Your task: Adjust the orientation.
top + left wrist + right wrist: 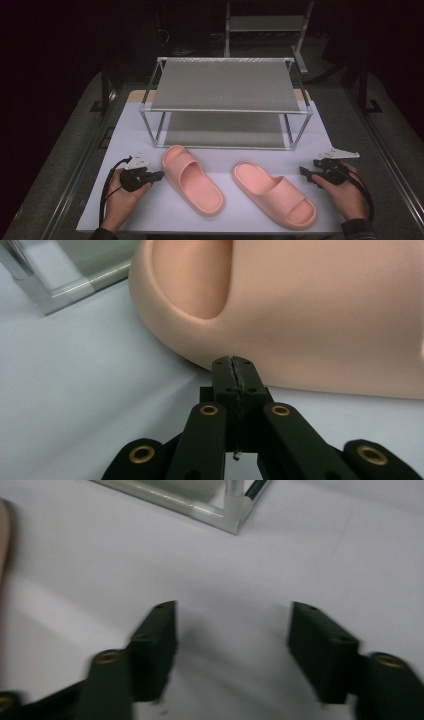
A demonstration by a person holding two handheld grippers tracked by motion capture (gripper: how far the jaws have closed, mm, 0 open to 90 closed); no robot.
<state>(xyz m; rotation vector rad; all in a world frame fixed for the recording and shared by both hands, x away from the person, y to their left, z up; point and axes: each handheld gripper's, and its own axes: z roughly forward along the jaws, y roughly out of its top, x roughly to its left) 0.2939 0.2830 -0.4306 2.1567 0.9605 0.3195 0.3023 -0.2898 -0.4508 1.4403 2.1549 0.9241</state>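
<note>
White table top [125, 145] carrying all items, seen from above. At its far half stands a two-tier metal-framed shelf rack [226, 85]; both grey shelves, upper and lower, are bare. This rack serves as the landmark for the positions below.

In front of the rack, on the table, lie two pink slide sandals, soles down and apart from each other. The left sandal [192, 179] lies ahead of the rack's left front leg, its open heel end toward the rack. The right sandal [274, 194] lies ahead of the rack's right half, angled the same way.

The left gripper [159, 175], held in the person's left hand [120, 197], sits in front of the rack's left corner, tips at the left sandal's outer edge. In the left gripper view its jaws are pressed together with nothing between them, the tips just at the sandal's side wall.

The right gripper [232, 630], held in the right hand [345, 192], sits in front of the rack's right corner, beside the right sandal. Its jaws stand wide apart over bare table, holding nothing.
</note>
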